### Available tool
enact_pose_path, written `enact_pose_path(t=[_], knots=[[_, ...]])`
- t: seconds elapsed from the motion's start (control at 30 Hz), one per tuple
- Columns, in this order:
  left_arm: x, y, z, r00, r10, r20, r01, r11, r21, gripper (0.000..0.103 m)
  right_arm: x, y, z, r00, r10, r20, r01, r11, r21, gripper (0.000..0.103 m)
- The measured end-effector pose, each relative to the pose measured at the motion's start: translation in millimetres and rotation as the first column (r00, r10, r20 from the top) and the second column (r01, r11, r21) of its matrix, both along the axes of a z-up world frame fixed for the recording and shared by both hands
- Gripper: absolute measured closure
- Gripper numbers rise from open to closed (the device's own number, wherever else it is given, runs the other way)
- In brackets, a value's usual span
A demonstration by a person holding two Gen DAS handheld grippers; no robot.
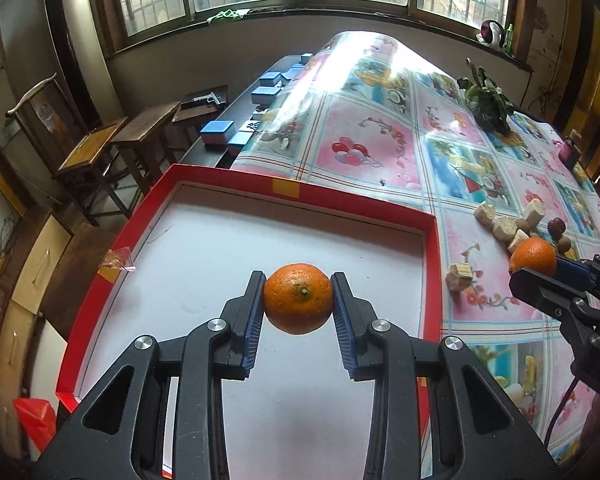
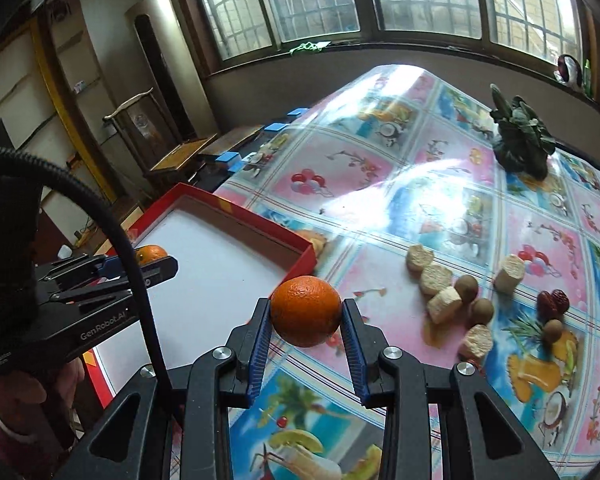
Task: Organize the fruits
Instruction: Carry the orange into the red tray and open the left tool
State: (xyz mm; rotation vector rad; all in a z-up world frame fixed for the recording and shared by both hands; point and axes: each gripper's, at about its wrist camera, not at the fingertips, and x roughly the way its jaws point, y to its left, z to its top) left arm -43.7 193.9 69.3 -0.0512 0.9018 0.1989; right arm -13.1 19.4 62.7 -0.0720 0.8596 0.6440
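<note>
My left gripper [image 1: 299, 298] is shut on an orange [image 1: 299, 299] and holds it above the white floor of the red-rimmed box [image 1: 434, 264]. My right gripper [image 2: 306, 312] is shut on a second orange [image 2: 306, 311], held above the patterned tablecloth just right of the box's near corner [image 2: 306, 258]. In the left wrist view the right gripper [image 1: 540, 272] and its orange [image 1: 534, 256] show at the right. In the right wrist view the left gripper [image 2: 156, 262] and its orange [image 2: 151, 253] hang over the box.
On the cloth to the right lie several pale cut root chunks [image 2: 436, 278], small brown round fruits [image 2: 482, 311] and red dates [image 2: 554, 302]. A leafy green vegetable [image 2: 522, 140] sits far back. Blue blocks [image 1: 218, 130] and wooden stools [image 1: 92, 152] stand left of the table.
</note>
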Motion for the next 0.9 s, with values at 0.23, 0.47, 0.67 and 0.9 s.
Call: enact_pose_path(t=[0.23,0.47,0.67,0.9], knots=[[16,17,-9,0.999,0.029,-0.018,-0.029,1.000,-0.001,0.071,12,37,-5,0.999,0.045,-0.010,-0.045,0.999,-0.009,0.070],[30,29,-20,0.998,0.054,-0.040,-0.054,0.999,-0.005,0.071,26,64,-18,0.997,0.068,-0.034,-0.069,0.997,-0.027,0.070],[43,36,-27,0.996,0.066,-0.055,-0.066,0.998,-0.005,0.071,35,81,-27,0.996,0.078,-0.042,-0.080,0.996,-0.049,0.070],[51,39,-35,0.995,0.080,-0.066,-0.079,0.997,0.007,0.071,46,90,-44,0.994,0.084,-0.067,-0.089,0.993,-0.076,0.070]])
